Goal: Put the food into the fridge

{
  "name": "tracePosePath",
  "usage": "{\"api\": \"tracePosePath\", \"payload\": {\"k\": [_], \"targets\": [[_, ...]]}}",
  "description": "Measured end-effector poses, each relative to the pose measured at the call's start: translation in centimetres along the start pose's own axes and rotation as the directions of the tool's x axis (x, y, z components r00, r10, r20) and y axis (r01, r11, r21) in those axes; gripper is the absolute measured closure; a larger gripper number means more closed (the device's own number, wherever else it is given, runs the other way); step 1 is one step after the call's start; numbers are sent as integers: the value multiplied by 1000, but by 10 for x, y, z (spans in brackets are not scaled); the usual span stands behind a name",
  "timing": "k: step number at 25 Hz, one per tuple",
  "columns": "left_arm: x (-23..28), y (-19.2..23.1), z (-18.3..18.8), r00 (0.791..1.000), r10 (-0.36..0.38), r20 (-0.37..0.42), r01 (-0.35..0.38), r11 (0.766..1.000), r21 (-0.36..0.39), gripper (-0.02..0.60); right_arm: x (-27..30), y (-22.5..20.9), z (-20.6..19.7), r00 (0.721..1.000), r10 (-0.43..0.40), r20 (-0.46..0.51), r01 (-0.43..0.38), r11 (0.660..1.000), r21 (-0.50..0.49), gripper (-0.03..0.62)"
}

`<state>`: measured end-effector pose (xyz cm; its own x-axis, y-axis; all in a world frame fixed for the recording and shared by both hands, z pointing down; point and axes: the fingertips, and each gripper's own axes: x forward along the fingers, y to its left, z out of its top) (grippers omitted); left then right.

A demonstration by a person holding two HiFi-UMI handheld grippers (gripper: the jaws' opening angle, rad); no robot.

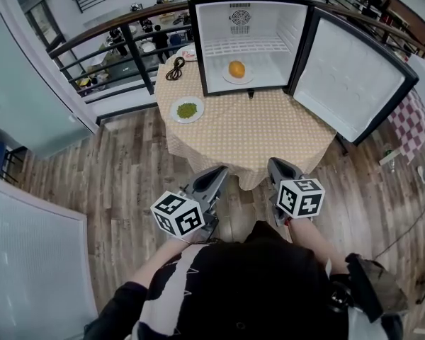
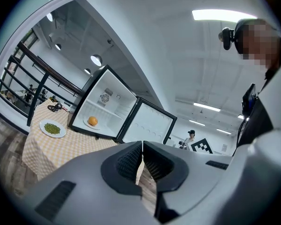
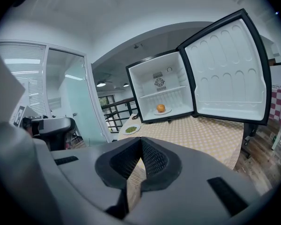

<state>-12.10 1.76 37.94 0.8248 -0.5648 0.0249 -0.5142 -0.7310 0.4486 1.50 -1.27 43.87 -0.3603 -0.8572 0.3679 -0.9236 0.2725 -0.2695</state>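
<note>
Two lots of food showed. A round orange food (image 1: 236, 69) sat on a small white plate (image 1: 227, 77) inside the fridge (image 1: 219, 21), on its bottom floor under the wire shelf (image 1: 244, 46). The green food (image 1: 187, 110) lay on another plate (image 1: 175, 111) out on the surface (image 1: 255, 133), near the left front corner of the fridge and apart from it. The fridge stood at the far side of the surface with its door (image 1: 350, 80) swung wide open to the right. A black cable (image 1: 175, 69) lay coiled on the surface just left of the fridge. The surface had yellow checks all over it and stood on a wooden floor (image 1: 92, 183), with a dark railing (image 1: 127, 44) behind it. Both grippers were held low at the near side of the surface, not touching it, and pointed toward the fridge. The left gripper (image 1: 218, 170) had its jaws pressed together with nothing between them. The right gripper (image 1: 278, 163) also had its jaws pressed together and held nothing.
</note>
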Motion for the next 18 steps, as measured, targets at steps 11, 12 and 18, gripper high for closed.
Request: {"api": "tracePosePath", "payload": {"k": [11, 12, 18], "targets": [[3, -2, -8, 1000, 8, 0, -8, 1000, -15, 563, -5, -2, -7, 1000, 5, -5, -5, 1000, -3, 579], [3, -3, -8, 1000, 7, -1, -7, 1000, -14, 563, -5, -3, -7, 1000, 4, -6, -4, 1000, -2, 579], [9, 0, -4, 1000, 11, -5, -12, 1000, -12, 563, -2, -5, 0, 1000, 7, -6, -7, 1000, -9, 579]]}}
